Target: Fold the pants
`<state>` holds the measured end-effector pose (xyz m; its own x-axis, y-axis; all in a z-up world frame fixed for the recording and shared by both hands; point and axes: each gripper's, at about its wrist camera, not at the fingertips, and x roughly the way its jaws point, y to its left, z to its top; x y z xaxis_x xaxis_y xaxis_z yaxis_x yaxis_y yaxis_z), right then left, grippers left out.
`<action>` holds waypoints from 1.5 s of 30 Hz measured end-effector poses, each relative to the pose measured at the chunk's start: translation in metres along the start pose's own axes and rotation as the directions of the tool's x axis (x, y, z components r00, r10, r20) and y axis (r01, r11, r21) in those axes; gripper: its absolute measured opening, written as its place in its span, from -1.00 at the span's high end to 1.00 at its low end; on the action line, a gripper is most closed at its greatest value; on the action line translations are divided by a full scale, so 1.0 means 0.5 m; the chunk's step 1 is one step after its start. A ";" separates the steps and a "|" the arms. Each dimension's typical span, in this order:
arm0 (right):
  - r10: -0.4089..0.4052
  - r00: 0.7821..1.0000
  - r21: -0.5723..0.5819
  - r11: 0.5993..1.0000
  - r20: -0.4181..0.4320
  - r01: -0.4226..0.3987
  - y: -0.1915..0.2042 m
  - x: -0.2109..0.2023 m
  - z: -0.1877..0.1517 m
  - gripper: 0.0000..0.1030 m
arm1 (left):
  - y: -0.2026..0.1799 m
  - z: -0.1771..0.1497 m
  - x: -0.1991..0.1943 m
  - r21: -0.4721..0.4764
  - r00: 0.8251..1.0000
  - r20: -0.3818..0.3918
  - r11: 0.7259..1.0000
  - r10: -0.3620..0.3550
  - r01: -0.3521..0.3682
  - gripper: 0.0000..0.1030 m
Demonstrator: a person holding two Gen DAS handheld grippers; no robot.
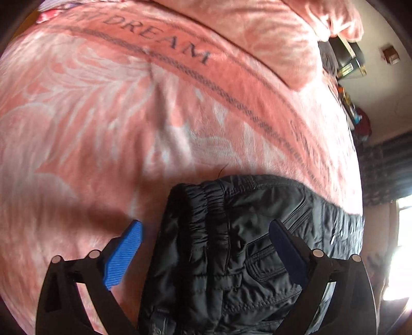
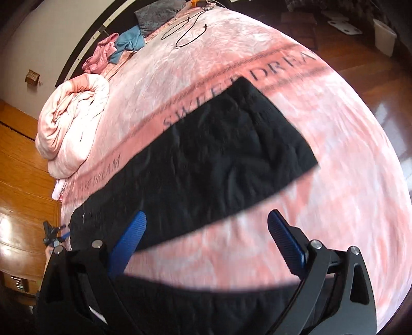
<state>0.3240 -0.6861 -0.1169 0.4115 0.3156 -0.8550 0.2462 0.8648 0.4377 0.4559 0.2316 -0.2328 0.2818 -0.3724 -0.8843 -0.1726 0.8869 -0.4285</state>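
Black quilted pants (image 1: 231,244) lie on a pink blanket (image 1: 128,116). In the left wrist view the elastic waistband (image 1: 206,206) and a zip pocket sit between the blue pads of my left gripper (image 1: 206,226), which is open and just above the cloth. In the right wrist view the pants (image 2: 200,165) stretch flat across the bed, legs reaching toward the far right. My right gripper (image 2: 207,216) is open and empty above the near edge of the pants. The left gripper (image 2: 55,233) shows small at the pants' left end.
A rolled pink duvet (image 2: 72,123) lies at the bed's left. Pink and blue clothes (image 2: 116,49), a grey pillow (image 2: 157,13) and a black cable (image 2: 188,31) sit at the far end. Wooden floor (image 2: 360,64) lies to the right, a wooden cabinet (image 2: 23,167) to the left.
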 end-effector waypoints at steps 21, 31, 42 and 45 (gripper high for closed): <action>-0.095 0.994 -0.087 0.992 -0.057 0.090 -0.106 0.239 0.287 -0.87 | -0.017 -0.001 0.016 0.067 0.999 0.034 0.997 0.043 -0.045 -0.06; -0.058 0.998 -0.127 0.990 -0.027 0.054 -0.087 0.156 0.262 0.80 | -0.044 -0.007 -0.005 0.032 0.992 0.085 0.995 0.095 -0.099 0.55; -0.113 0.983 -0.177 0.975 0.144 0.138 0.023 -0.040 0.209 0.82 | -0.103 -0.023 -0.114 0.059 0.976 0.192 0.991 0.107 -0.121 0.60; -0.126 0.975 -0.176 0.971 0.185 0.159 0.047 -0.093 0.185 0.83 | -0.117 -0.036 -0.156 0.076 0.971 0.225 0.992 0.082 -0.102 0.61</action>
<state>0.3919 -0.7165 -0.0409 0.5321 0.1265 -0.8372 0.1498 0.9591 0.2402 0.4270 0.2038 -0.1420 0.4720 -0.2270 -0.8519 -0.1281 0.9384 -0.3210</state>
